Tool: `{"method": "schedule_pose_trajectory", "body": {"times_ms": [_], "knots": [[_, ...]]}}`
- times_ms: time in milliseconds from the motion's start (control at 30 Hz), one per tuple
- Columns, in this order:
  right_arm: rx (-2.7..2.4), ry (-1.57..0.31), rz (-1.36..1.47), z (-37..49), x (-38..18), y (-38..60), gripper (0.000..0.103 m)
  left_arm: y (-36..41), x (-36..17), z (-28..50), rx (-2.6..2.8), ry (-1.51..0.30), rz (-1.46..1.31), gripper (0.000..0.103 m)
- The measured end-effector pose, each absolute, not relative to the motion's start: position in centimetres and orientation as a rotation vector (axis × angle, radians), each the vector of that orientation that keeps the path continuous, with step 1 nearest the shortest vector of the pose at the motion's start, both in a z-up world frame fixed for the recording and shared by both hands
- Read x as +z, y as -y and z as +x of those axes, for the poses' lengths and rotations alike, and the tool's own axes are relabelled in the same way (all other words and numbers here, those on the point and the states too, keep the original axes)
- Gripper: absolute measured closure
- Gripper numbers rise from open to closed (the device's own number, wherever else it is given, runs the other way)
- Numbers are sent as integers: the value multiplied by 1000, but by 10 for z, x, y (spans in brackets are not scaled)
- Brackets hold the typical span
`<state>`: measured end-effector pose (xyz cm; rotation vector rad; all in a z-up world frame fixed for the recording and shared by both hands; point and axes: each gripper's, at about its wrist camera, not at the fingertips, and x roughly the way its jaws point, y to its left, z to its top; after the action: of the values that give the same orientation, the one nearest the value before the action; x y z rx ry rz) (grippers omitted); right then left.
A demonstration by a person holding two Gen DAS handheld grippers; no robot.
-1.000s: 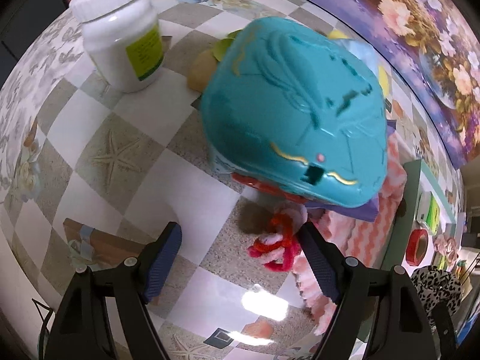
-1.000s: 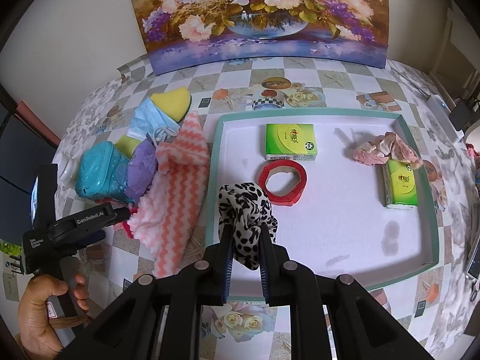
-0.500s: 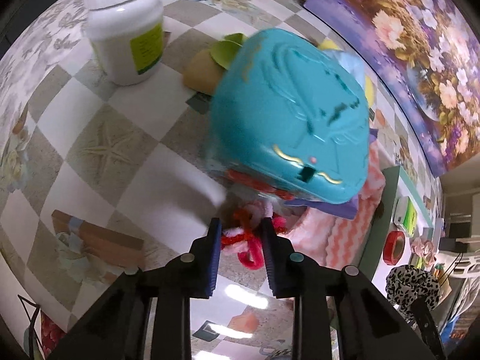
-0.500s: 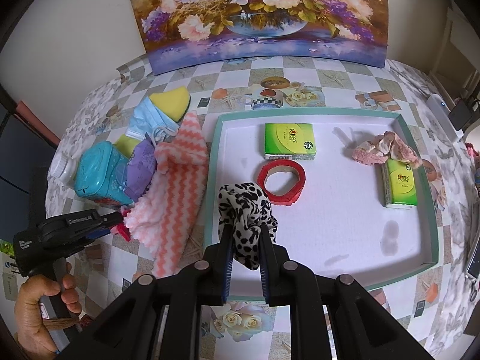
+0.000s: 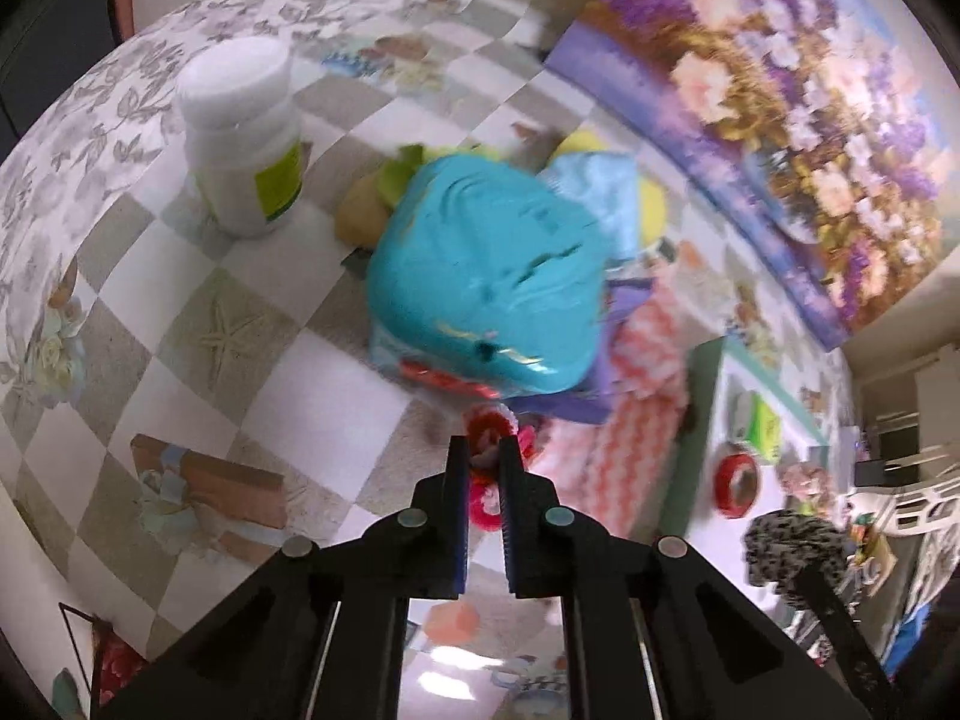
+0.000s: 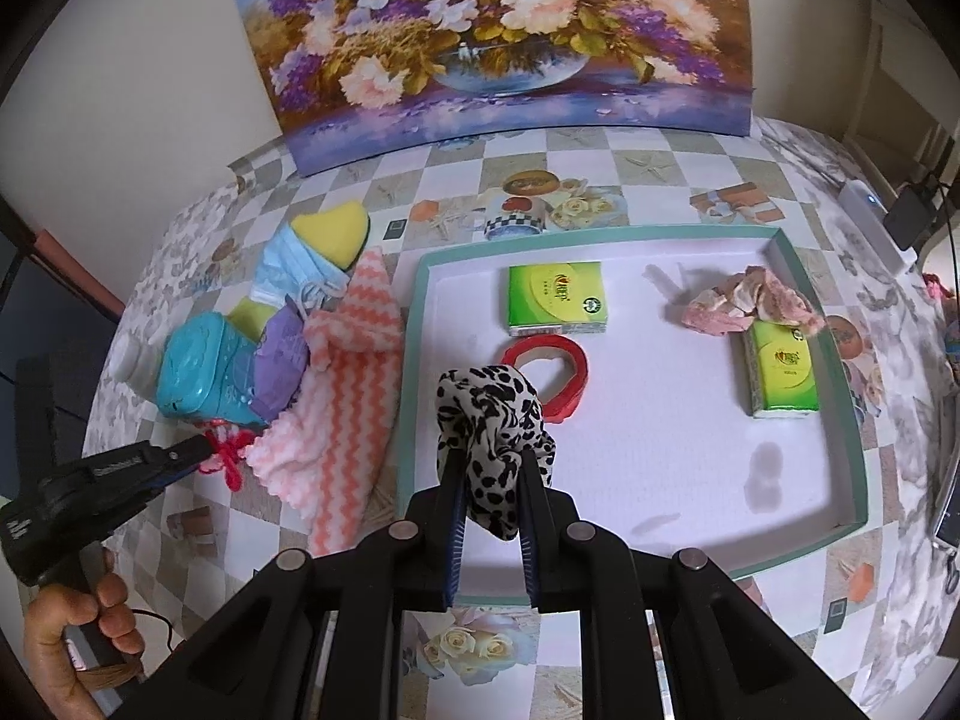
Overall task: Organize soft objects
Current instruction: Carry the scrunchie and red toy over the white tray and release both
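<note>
My left gripper (image 5: 483, 450) is shut on a red and pink fuzzy hair tie (image 5: 489, 429), lifted just in front of the teal wipes pack (image 5: 486, 288). From the right wrist view that left gripper (image 6: 207, 450) and the red hair tie (image 6: 227, 462) hang beside the teal pack (image 6: 198, 369). My right gripper (image 6: 491, 468) is shut on a leopard-print scrunchie (image 6: 489, 414), held over the near left part of the white tray (image 6: 660, 450). A pink-and-white zigzag cloth (image 6: 342, 396) lies left of the tray.
The tray holds two green tissue packs (image 6: 555, 297) (image 6: 783, 369), a red tape roll (image 6: 549, 369) and a pink crumpled cloth (image 6: 744, 306). A white bottle (image 5: 240, 138), a blue face mask (image 6: 294, 270), a yellow sponge (image 6: 333, 228) and a purple mask (image 6: 279, 360) crowd the left. A flower painting (image 6: 498, 30) stands behind.
My left gripper closed from wide open onto the red hair tie and rose with it, away from the teal pack. The right gripper stayed still with the scrunchie.
</note>
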<state>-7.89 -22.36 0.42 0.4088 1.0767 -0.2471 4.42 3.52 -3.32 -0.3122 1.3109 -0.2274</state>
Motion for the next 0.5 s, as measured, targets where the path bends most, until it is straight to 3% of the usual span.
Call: {"method": "schedule_pose_trajectory", "body": {"times_ms": [233, 500], "knots": [[-272, -1075, 459, -85, 1, 241, 86, -23, -4, 37, -329, -1233, -346, 95], [-424, -1154, 498, -106, -25, 286, 86, 70, -2, 4, -608, -1275, -208, 94]]}}
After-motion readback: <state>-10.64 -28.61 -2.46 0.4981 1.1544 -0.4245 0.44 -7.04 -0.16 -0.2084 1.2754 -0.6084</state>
